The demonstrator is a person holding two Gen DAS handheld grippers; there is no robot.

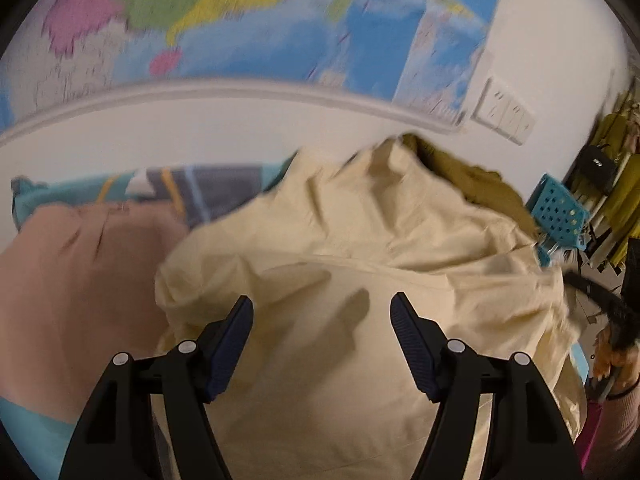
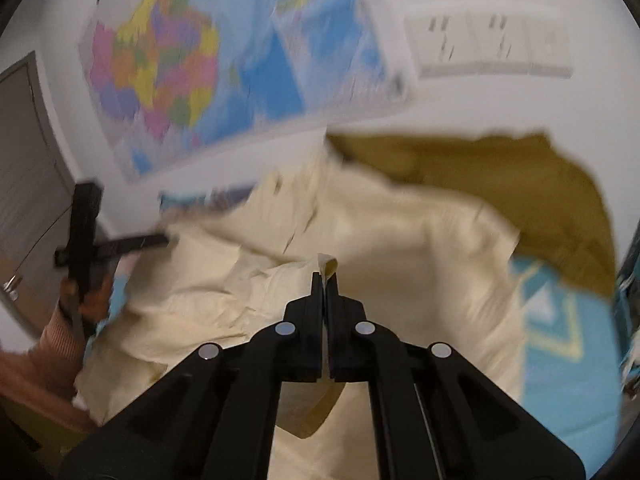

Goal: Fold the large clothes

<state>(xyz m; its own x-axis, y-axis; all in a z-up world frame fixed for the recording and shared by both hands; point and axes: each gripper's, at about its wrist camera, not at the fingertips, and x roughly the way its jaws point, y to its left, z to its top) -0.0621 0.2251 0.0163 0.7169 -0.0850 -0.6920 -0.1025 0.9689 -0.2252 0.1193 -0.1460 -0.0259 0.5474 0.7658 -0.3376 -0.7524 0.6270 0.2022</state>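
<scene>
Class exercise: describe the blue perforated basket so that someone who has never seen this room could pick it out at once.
Start from the big colourful wall map in the left wrist view and move right, past the white wall sockets. Just below them, at the right edge of the heaped cream garment, sits the blue basket. It alone is rigid plastic with rows of round holes; everything around it is soft fabric.

The crumpled garment lies on the bed, heaped toward the far wall. Left of it lies another folded cloth. A basket stands at its right. On the wall behind hang a map and sockets.
</scene>
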